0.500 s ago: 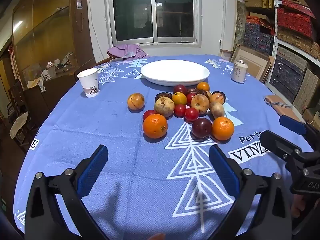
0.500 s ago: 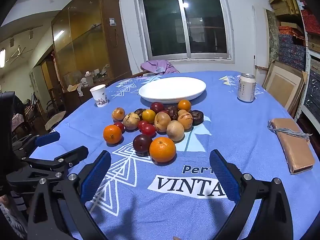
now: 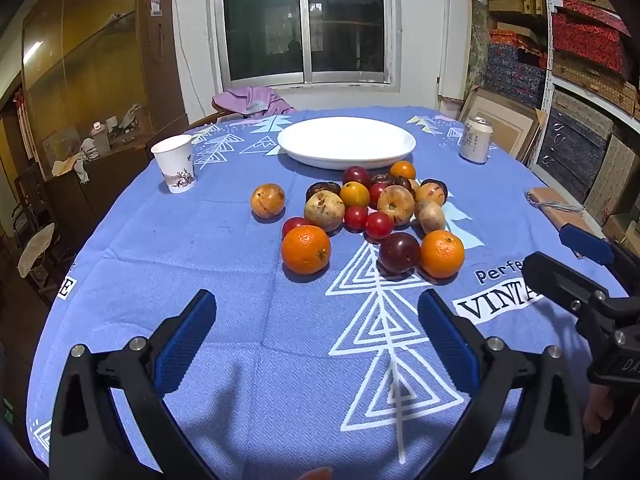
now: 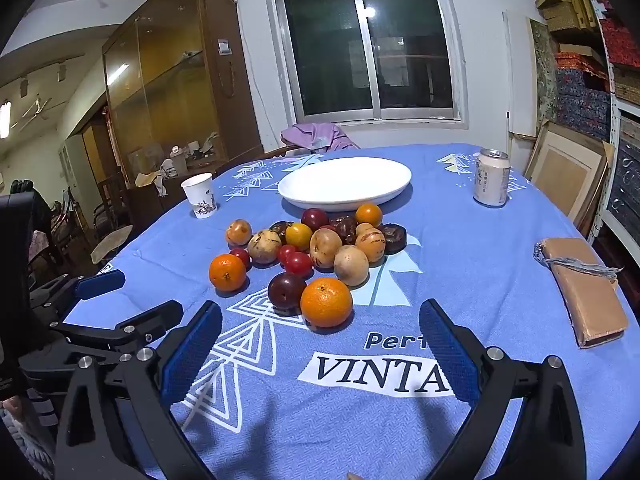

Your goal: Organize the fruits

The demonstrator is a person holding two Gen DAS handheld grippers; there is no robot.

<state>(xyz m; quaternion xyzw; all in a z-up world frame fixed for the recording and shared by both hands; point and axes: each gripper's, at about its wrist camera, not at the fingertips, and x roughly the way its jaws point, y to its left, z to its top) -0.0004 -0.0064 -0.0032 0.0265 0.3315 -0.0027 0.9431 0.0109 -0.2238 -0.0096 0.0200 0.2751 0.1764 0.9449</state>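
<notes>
Blue-clothed worktop (image 3: 200, 240) carries heaped fruits (image 3: 372, 208) near the empty white plate (image 3: 346, 142); I hold both grippers' jaws apart, nothing gripped, ready to approach.

Bright indoor light, sharp focus, fisheye-bent dark edges.

Both wrist views look low across the table (image 3: 224, 264), left-side and right-side, sharing the fruit pile (image 3: 360, 216).
</notes>
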